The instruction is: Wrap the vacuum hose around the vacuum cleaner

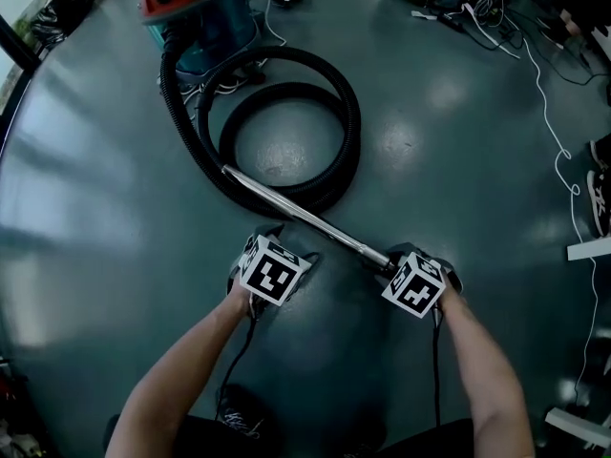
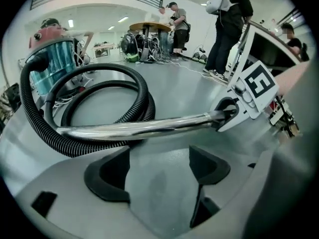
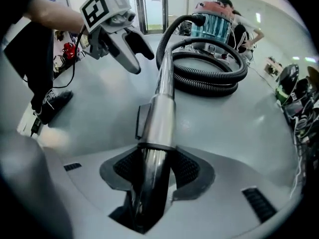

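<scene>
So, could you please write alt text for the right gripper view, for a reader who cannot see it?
The right gripper clamps a chrome tube that runs across the grey floor to a coiled black hose and a red-lidded vacuum cleaner. The left gripper hangs open at upper left, empty.

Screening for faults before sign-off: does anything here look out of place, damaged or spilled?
Nothing spilled or broken. The hose lies coiled on the floor beside the vacuum cleaner, not around it. The right claw is shut on the metal wand; the left claw is open and empty.
</scene>
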Action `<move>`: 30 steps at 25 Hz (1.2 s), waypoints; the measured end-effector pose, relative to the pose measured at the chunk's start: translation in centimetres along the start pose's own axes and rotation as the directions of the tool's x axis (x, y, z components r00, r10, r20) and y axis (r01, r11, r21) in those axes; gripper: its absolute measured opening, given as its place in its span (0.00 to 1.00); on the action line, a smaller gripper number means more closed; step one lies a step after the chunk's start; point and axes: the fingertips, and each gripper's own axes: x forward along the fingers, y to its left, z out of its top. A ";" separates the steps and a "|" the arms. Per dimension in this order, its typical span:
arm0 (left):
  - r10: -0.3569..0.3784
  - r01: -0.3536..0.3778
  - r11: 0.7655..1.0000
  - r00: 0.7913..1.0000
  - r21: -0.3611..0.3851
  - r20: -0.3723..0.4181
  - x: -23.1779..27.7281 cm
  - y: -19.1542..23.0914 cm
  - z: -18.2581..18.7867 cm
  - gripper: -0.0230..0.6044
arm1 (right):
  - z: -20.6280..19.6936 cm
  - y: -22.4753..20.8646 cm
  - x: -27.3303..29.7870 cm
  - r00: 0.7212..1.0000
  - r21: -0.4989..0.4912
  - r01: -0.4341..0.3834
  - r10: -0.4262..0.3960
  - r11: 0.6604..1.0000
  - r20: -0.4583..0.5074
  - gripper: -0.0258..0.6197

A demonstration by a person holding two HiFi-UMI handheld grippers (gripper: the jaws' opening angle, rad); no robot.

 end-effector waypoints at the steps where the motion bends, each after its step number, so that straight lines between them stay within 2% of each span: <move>1: -0.012 0.012 1.000 1.000 0.027 -0.004 0.0 -0.4 -0.1 0.64 | 0.1 -0.4 0.1 1.000 -0.007 0.016 -0.016 1.000 0.004 0.30; 2: -0.019 0.019 0.998 1.000 0.054 -0.004 0.0 -0.9 -0.2 0.62 | 0.1 -0.8 0.3 1.000 -0.013 0.027 -0.027 1.000 0.007 0.30; 4: -0.016 0.015 0.994 1.000 0.105 0.007 -0.2 -1.5 -0.2 0.43 | 0.0 -1.3 0.5 0.999 -0.025 0.039 -0.039 0.999 0.007 0.30; 6: -0.004 0.001 0.988 1.000 0.151 0.022 -0.3 -1.8 -0.2 0.29 | -0.2 -1.7 0.7 0.999 -0.035 0.047 -0.047 0.998 0.006 0.30; 8: 0.008 -0.013 0.983 0.999 0.181 0.032 -0.2 -2.0 -0.4 0.10 | -0.3 -2.1 1.0 0.999 -0.039 0.054 -0.054 0.998 0.010 0.30; 9: 0.005 -0.011 0.982 0.999 0.187 0.032 -0.1 -2.1 -0.5 0.04 | -0.3 -2.2 1.2 0.998 -0.039 0.057 -0.057 0.998 0.015 0.30; 19: -0.075 0.062 0.982 0.995 0.178 0.064 0.5 -4.1 0.4 0.04 | -0.8 -3.2 2.2 0.995 -0.018 0.069 -0.068 0.997 0.078 0.30; 30: -0.089 0.080 0.984 0.995 0.162 0.052 1.0 -5.1 0.1 0.04 | -1.6 -3.6 3.1 0.988 0.049 0.085 -0.090 0.995 0.127 0.30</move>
